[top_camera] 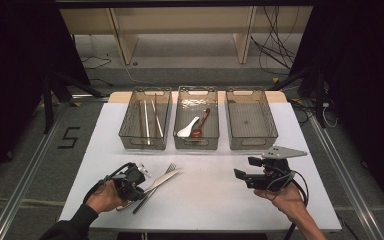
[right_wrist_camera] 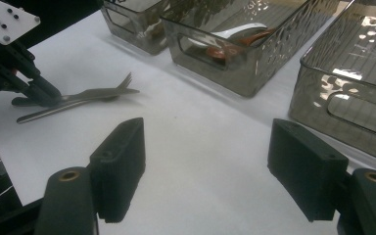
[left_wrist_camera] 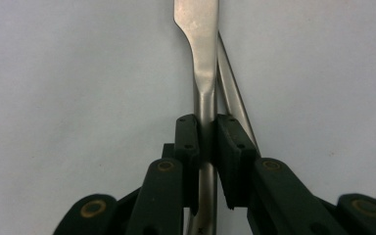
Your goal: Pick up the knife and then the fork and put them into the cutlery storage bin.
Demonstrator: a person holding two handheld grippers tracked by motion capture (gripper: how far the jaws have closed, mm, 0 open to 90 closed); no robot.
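The left gripper pinches the slim neck of a flat, matte steel knife lying on the white table, beside a fork. The right gripper hovers with jaws wide apart, holding nothing. Beyond stand three smoky, ribbed plastic bins; the middle one holds spoons.

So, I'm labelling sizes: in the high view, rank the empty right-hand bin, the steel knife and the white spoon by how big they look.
1. Empty smoky clear plastic bin on the right
2. Steel knife in the left gripper
3. White spoon in the middle bin; it lies farther from the camera.
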